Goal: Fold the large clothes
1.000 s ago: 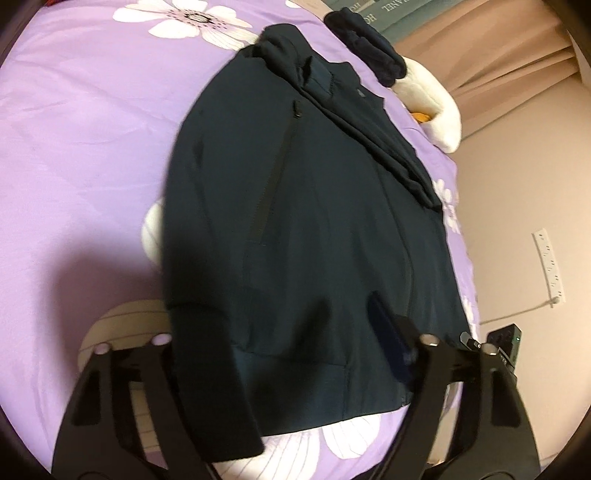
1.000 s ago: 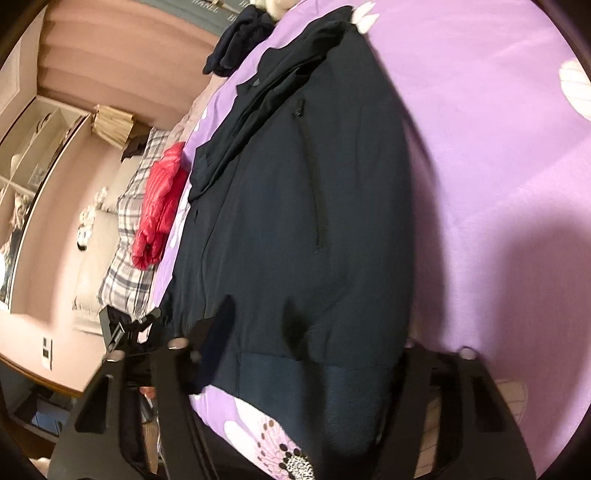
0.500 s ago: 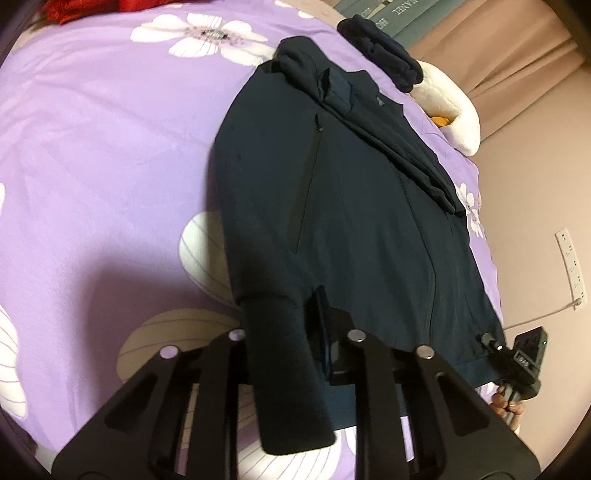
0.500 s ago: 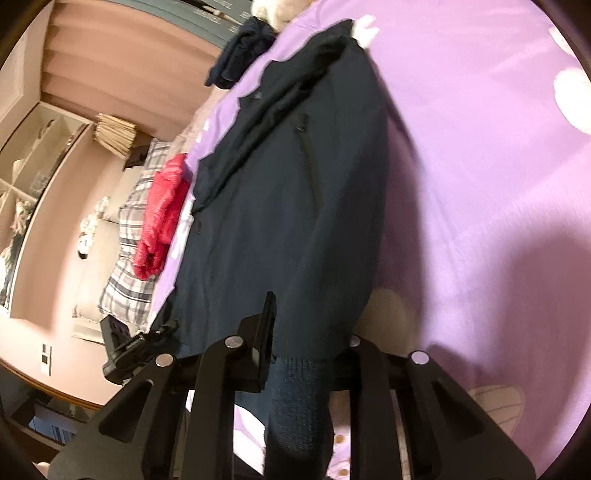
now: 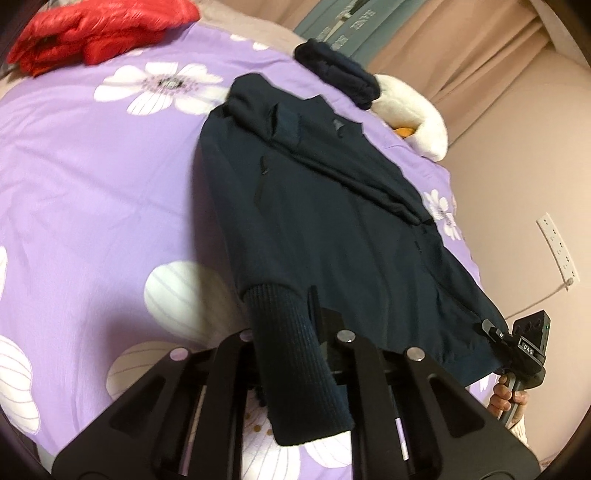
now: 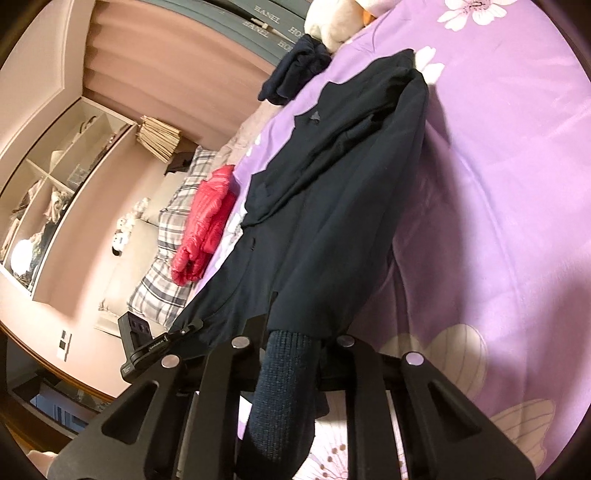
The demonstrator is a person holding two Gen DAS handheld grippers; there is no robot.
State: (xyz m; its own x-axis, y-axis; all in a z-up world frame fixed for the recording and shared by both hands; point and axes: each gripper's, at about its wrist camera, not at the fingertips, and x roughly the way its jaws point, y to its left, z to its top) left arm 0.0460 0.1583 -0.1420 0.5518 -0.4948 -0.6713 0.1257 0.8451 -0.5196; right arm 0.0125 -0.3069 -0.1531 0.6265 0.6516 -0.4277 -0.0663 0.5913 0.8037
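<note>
Jacket [image 5: 332,229], dark navy, lies spread on the purple flowered bed [image 5: 92,177], its ribbed hem pinched at one corner by the left gripper [image 5: 291,336] and at the other by the right gripper [image 6: 291,339], both clamped tight on it. Only the left view shows a wall socket strip [image 5: 557,247]; only the right shows shelves [image 6: 55,177] and a plaid pillow [image 6: 166,280]. Bare bedspread lies open beside the jacket; a red garment [image 5: 96,29] sits near the far edge.

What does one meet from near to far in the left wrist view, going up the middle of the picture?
Left gripper → ribbed hem → jacket → dark bundle → curtain.
</note>
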